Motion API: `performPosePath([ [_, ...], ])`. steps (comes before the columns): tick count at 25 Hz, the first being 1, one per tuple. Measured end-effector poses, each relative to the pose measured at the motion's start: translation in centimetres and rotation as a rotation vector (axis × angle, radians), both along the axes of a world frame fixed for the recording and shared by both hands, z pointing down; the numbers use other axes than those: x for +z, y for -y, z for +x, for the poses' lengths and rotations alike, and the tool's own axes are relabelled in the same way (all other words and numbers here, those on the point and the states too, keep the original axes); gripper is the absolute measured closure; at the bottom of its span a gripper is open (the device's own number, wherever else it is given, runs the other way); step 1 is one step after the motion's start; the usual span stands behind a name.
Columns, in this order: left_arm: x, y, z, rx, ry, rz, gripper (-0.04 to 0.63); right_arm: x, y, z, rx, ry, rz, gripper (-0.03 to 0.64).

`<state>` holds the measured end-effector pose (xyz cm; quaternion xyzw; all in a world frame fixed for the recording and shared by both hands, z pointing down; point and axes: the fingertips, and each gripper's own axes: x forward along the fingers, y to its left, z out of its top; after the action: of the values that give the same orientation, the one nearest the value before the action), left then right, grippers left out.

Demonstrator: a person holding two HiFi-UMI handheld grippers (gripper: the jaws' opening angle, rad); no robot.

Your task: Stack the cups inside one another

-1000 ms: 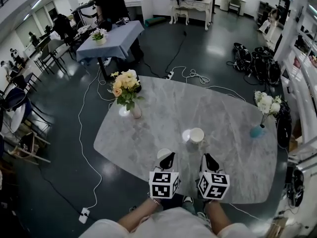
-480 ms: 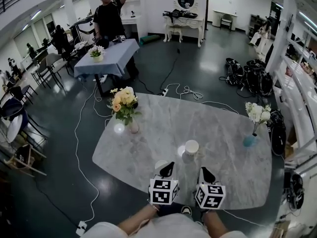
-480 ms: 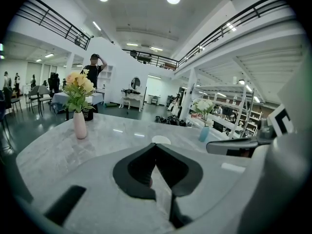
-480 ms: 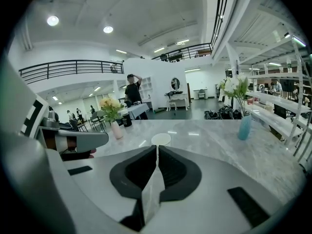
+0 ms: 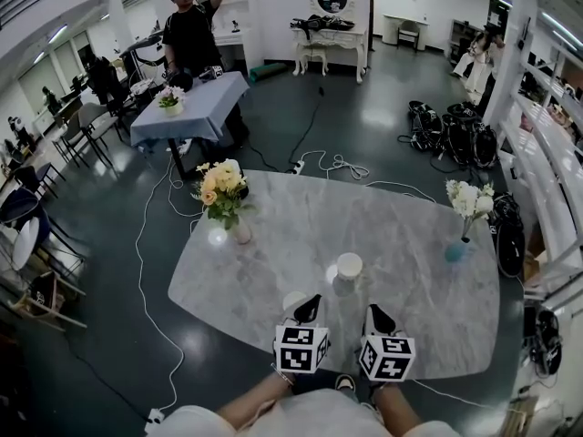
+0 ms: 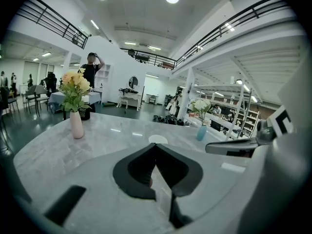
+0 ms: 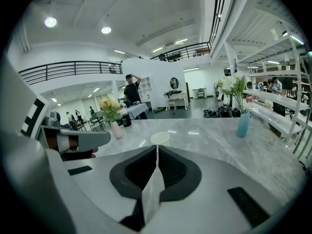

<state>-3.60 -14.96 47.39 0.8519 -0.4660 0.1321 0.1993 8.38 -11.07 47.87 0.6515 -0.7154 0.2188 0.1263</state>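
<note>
One white cup [image 5: 349, 265] stands upright on the grey marble table [image 5: 273, 244], ahead of both grippers and between their lines. It shows just past the jaw tips in the left gripper view as the cup [image 6: 157, 139] and in the right gripper view as the cup [image 7: 160, 138]. A second white cup [image 5: 292, 299] sits close by the left side of my left gripper [image 5: 312, 300]; whether they touch I cannot tell. My left gripper [image 6: 156, 145] has its tips together with nothing between them. My right gripper [image 5: 372, 309], [image 7: 157, 146] is shut and empty, short of the far cup.
A pink vase of yellow flowers [image 5: 223, 197] stands at the table's left, a blue vase of white flowers [image 5: 458, 230] at its right. The near table edge runs just under the grippers. Cables [image 5: 150, 271] lie on the floor; a person [image 5: 191, 30] stands beyond a cloth-covered table [image 5: 187, 98].
The head view has lifted and takes in more of the room. Both grippers and both cups keep their places on the table.
</note>
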Motion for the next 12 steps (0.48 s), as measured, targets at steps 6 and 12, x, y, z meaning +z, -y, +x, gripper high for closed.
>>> performPosePath([
  [6, -0.01, -0.42, 0.34, 0.01, 0.033, 0.023, 0.598, 0.08, -0.29, 0.23, -0.007, -0.002, -0.003, 0.601],
  [12, 0.11, -0.59, 0.54, 0.005, 0.014, 0.015, 0.598, 0.21, -0.45, 0.28, -0.009, -0.002, -0.004, 0.601],
])
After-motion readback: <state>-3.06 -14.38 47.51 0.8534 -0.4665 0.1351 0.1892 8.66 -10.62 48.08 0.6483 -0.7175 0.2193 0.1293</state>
